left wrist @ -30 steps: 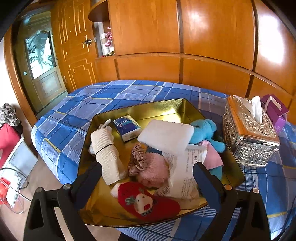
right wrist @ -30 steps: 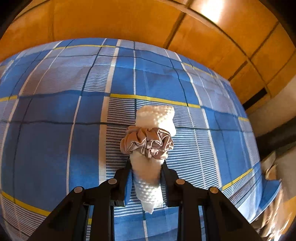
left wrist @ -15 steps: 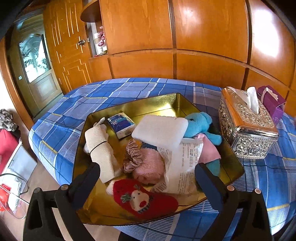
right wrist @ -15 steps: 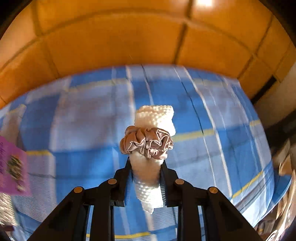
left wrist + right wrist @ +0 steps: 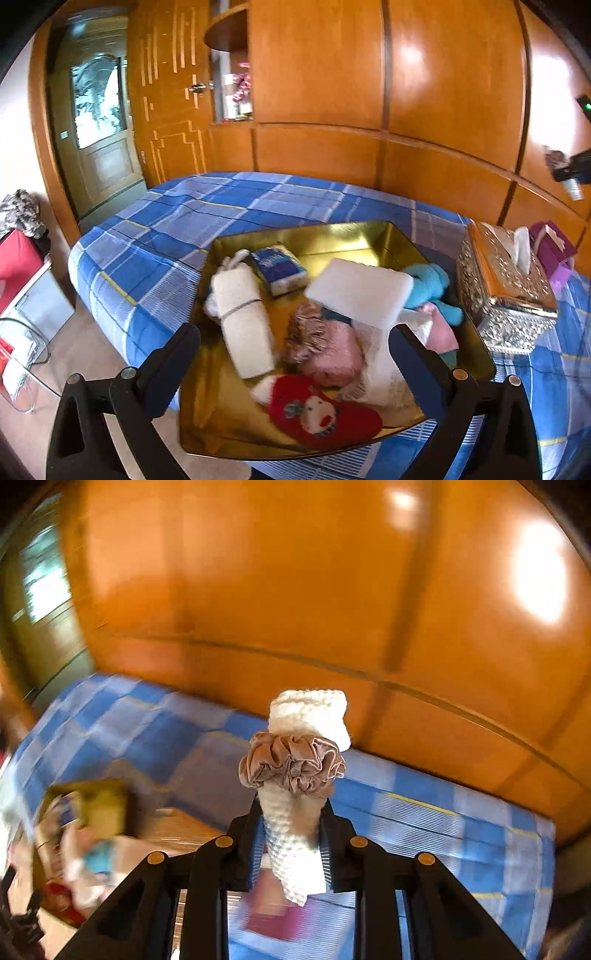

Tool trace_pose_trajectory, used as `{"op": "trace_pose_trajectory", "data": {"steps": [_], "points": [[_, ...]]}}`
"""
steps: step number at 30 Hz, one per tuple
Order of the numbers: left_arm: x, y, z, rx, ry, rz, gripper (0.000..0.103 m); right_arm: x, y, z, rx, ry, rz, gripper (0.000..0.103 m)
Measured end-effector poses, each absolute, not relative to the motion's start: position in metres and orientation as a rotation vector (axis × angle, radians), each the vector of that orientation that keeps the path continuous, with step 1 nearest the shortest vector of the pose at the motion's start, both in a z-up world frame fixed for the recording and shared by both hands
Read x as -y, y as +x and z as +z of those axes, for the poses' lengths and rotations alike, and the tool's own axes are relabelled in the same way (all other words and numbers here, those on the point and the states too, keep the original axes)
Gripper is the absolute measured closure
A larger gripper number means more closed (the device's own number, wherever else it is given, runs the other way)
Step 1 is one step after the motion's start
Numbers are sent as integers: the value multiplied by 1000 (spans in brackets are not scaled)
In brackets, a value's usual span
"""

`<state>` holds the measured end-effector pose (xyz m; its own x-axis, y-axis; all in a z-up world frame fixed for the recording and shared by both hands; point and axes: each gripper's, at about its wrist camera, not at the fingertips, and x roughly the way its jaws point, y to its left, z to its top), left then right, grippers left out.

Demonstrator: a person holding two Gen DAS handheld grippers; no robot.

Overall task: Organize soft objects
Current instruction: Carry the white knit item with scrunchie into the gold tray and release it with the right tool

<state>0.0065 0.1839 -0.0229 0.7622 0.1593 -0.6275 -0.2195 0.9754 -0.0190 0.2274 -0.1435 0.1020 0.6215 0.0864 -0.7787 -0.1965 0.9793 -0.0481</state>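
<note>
We are clenching the right hand-held gripper (image 5: 291, 843) on a rolled white knitted cloth (image 5: 301, 808) that is wearing a taupe scrunchie (image 5: 291, 766) around its middle; the pads are pressing its lower part, and the roll is sticking up above the blue checked bed (image 5: 443, 812), in front of the wooden wall panels (image 5: 295, 590). The view around it is blurring. We are keeping the left hand-held gripper (image 5: 293, 354) spread wide and empty, hanging over the gold tray (image 5: 332, 236) on the bed. The tray is holding a cream cloth roll (image 5: 243, 317), a blue tissue pack (image 5: 280, 267), a white foam pad (image 5: 360, 291), a teal plush toy (image 5: 430, 284), a pink fluffy bundle (image 5: 332, 350), printed paper (image 5: 384, 373) and a red knitted piece (image 5: 317, 413). Just beside the tray, a silver tissue box (image 5: 506, 295) is standing.
</note>
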Motion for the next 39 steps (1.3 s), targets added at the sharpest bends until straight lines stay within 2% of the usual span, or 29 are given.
{"op": "trace_pose_trajectory", "data": {"steps": [5, 15, 24, 31, 39], "points": [[-200, -2, -22, -669, -112, 259, 0, 40, 219, 78, -905, -203, 365, 78], [-227, -15, -18, -648, -147, 356, 0, -96, 168, 6, -952, -244, 702, 77], [-238, -16, -15, -639, -164, 397, 0, -127, 124, -51, -996, -350, 734, 77], [-231, -15, -16, -649, -155, 388, 0, -133, 139, -55, -942, -385, 611, 77], [-226, -15, -16, -652, -154, 383, 0, -131, 137, -55, -916, -383, 583, 61]]}}
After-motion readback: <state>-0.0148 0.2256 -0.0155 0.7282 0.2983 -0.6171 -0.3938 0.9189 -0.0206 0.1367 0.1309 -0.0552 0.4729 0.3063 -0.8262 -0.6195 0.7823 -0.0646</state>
